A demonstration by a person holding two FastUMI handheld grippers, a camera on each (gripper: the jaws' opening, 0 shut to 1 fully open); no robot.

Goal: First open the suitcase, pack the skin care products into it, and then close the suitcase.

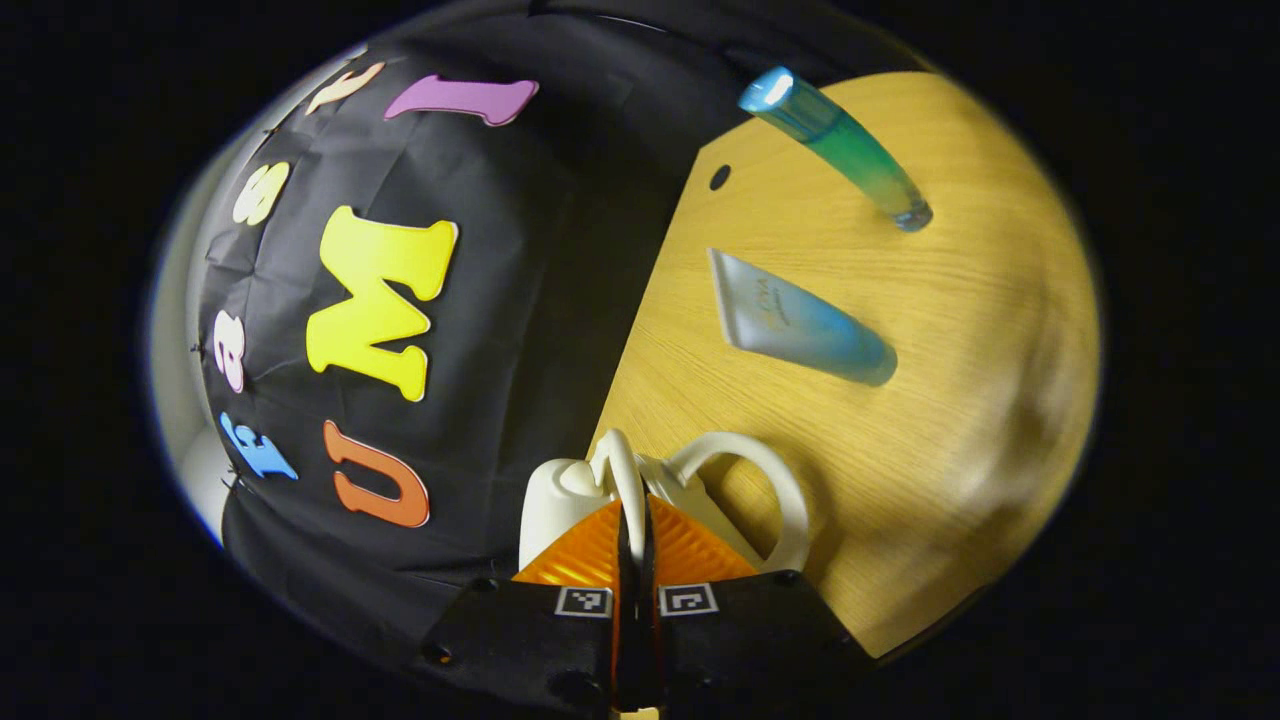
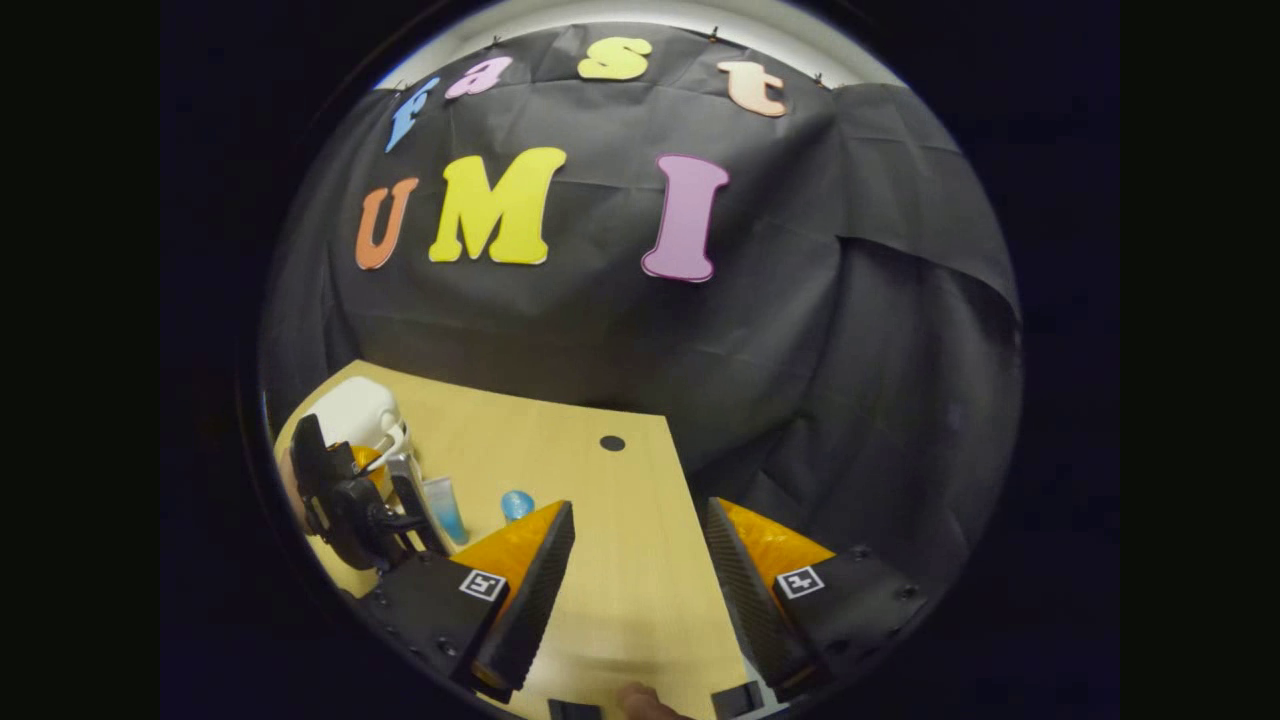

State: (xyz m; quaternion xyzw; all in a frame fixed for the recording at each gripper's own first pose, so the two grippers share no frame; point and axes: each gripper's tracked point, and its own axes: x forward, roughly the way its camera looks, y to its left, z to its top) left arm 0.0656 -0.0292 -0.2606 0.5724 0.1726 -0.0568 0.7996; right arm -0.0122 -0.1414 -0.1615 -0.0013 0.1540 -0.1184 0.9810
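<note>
The light wood-grain worktop [image 1: 900, 480] has a small round black hole [image 1: 719, 177] near its far edge, by the corner where the black cloth begins. On the worktop lie two skin care items, apart from each other: a slim green-to-clear bottle with a blue cap [image 1: 835, 145], nearer the far edge, and a flat pale tube fading to blue at its cap end [image 1: 795, 320], toward the middle. A white plastic suitcase with a looped handle [image 1: 700, 490] rests on the worktop close to its side edge. In the right gripper view the worktop [image 2: 640, 560] shows the same hole [image 2: 612, 442] beside its far right corner, and the white case [image 2: 350, 412] sits at the far left corner.
</note>
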